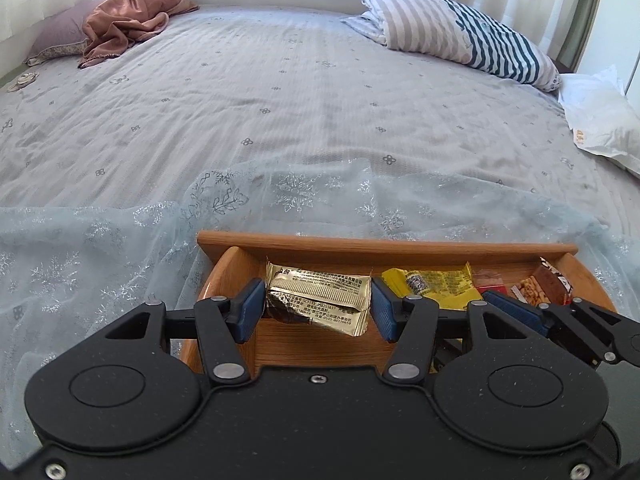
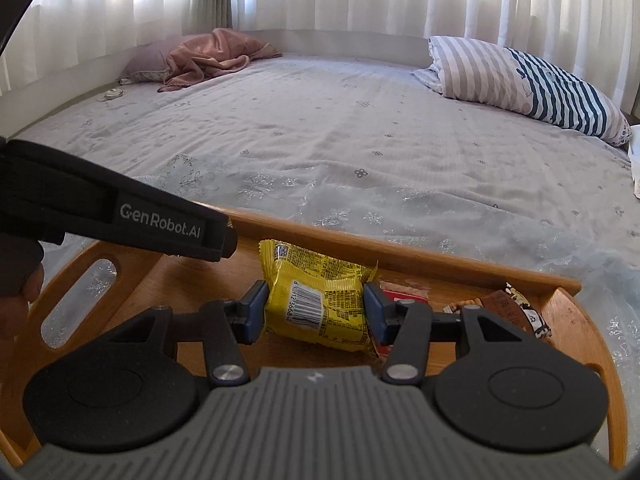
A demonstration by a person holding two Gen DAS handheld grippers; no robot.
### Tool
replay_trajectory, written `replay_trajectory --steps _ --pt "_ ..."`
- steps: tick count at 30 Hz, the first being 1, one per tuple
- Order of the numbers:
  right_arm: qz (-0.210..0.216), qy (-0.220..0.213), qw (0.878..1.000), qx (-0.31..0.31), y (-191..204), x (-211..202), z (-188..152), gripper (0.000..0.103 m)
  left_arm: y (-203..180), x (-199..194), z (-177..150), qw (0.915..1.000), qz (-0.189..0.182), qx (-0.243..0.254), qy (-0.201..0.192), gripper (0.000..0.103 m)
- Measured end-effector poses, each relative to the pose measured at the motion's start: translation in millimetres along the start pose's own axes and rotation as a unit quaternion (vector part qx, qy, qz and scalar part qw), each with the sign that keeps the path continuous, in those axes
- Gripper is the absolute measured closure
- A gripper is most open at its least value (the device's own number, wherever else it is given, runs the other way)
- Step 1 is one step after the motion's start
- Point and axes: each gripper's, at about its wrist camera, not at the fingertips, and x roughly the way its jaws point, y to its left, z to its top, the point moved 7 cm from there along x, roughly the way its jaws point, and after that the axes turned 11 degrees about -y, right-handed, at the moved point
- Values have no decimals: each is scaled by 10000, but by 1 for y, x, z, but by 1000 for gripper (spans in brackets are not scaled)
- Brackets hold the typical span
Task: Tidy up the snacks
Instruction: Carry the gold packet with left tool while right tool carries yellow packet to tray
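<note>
Nearest the left wrist camera, the left gripper (image 1: pixel 318 305) clamps a gold foil snack packet (image 1: pixel 318 300) between its blue pads, holding it over the left end of a wooden tray (image 1: pixel 384 248). Whether the packet's lower edge touches the tray floor I cannot tell. In the right wrist view, the right gripper (image 2: pixel 314 312) is likewise clenched on a yellow snack packet (image 2: pixel 318 300), barcode facing the camera, hanging just above or on the tray's middle.

Already lying in the tray to the right of the yellow packet are a red-and-white wrapper (image 2: pixel 404 294), mostly hidden, and a brown chocolate-type bar (image 2: pixel 516 312) at the right end. So two snacks appear to be placed, and two more have arrived at the tray while gripped.

The tray sits on a sheer snowflake-patterned cloth (image 1: pixel 100 248) spread over the near part of a bed (image 1: pixel 280 100). No loose snacks show on the bedspread in either view; a pink blanket (image 1: pixel 128 20) and a striped pillow (image 1: pixel 460 32) lie far back, and a white plastic bag (image 1: pixel 600 120) rests at the right edge.

My judgement is that the task is well along, perhaps near its end: what remains is to set both packets down in the tray beside the others and release them. Whether more snacks wait out of view cannot be told.
</note>
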Motion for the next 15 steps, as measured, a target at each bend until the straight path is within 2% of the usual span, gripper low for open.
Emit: replay_trajectory --steps 15 --pt "-34 158 9998 -109 6 7 -1 46 0 8 -8 9999 93 13 114 49"
